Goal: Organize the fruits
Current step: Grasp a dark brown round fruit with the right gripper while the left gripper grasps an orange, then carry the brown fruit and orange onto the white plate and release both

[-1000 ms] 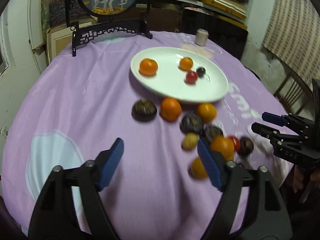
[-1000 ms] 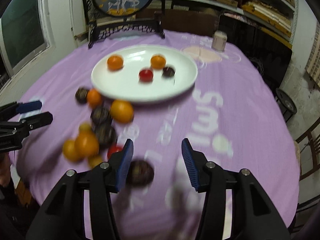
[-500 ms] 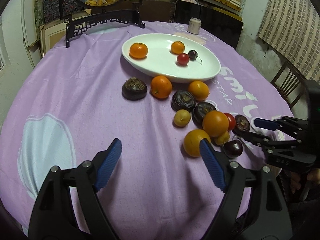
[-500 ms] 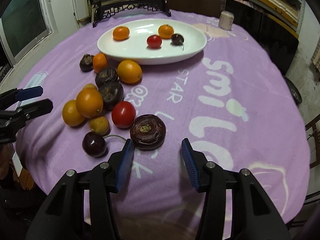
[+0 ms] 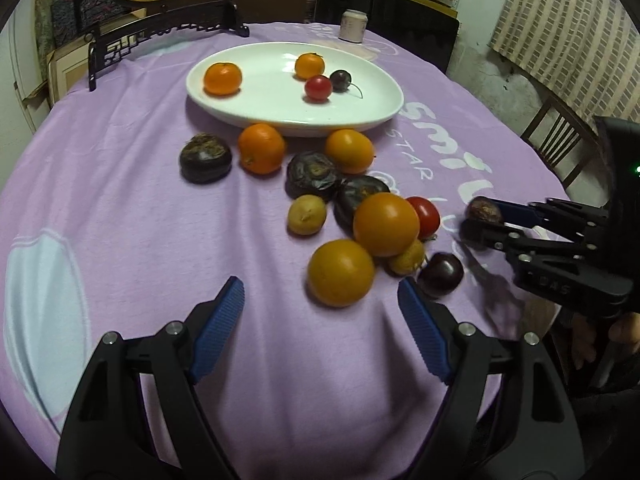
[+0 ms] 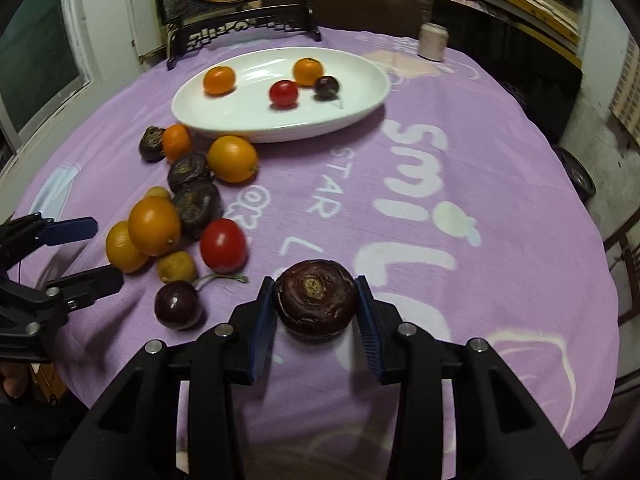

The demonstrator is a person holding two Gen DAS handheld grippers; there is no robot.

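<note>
While the left gripper [image 5: 320,312] gapes empty, the right gripper [image 6: 316,308] is closing, seemingly pinching the dark wrinkled fruit [image 6: 316,300].

Purple printed cloth [image 6: 500,168]; small jar [image 6: 432,42] at far edge; carved screen stand [image 6: 240,20] behind.

A white oval plate [image 6: 362,114] holds two small oranges, a red tomato [image 6: 283,93] and a dark cherry [image 6: 326,86]. In front of it on the purple cloth lie oranges, dark wrinkled fruits, small yellow ones, another tomato and a stemmed cherry [image 6: 178,304]. One wrinkled dark fruit [image 6: 316,300] sits apart, upright.
</note>
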